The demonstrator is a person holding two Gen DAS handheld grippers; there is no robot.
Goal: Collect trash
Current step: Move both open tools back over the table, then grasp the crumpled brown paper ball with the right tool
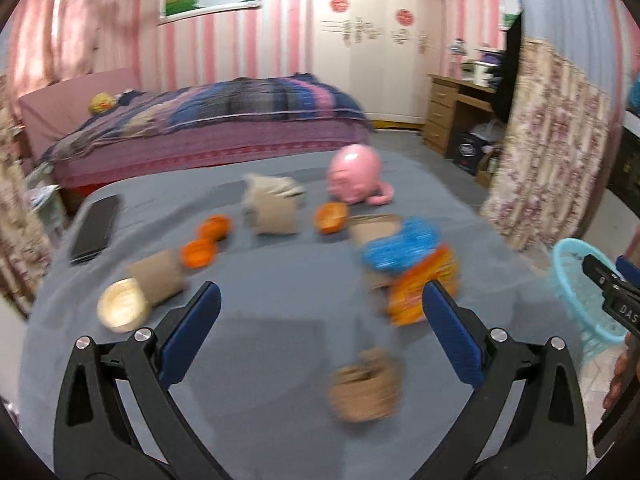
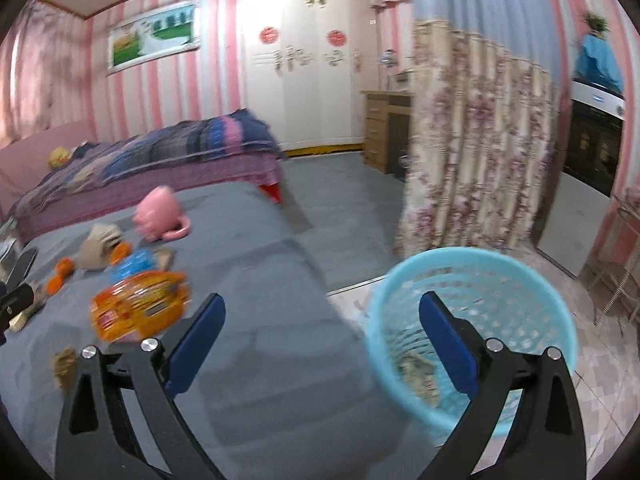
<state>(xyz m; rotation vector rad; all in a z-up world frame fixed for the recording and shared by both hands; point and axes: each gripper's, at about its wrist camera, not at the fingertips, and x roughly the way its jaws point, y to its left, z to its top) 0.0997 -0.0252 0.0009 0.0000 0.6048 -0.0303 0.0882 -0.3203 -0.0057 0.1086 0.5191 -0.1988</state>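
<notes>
A home bedroom was shown here, no doubt. A made-up bed [image 1: 208, 120] was seen against pink striped walls, and a white wardrobe [image 1: 372, 40], wooden desk [image 1: 452, 108] and floral curtain [image 2: 472, 140] were spotted too.

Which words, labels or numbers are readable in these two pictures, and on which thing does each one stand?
"DAS": white letters, cut off at the frame edge, on the right tool body.
Orange snack packet: print too blurred to read.
Red round signs on the wardrobe: too blurred.

Pink striped walls [image 1: 224, 40], white wardrobe [image 1: 372, 48], quilted bed [image 1: 224, 120], floral curtain [image 2: 472, 140]
</notes>
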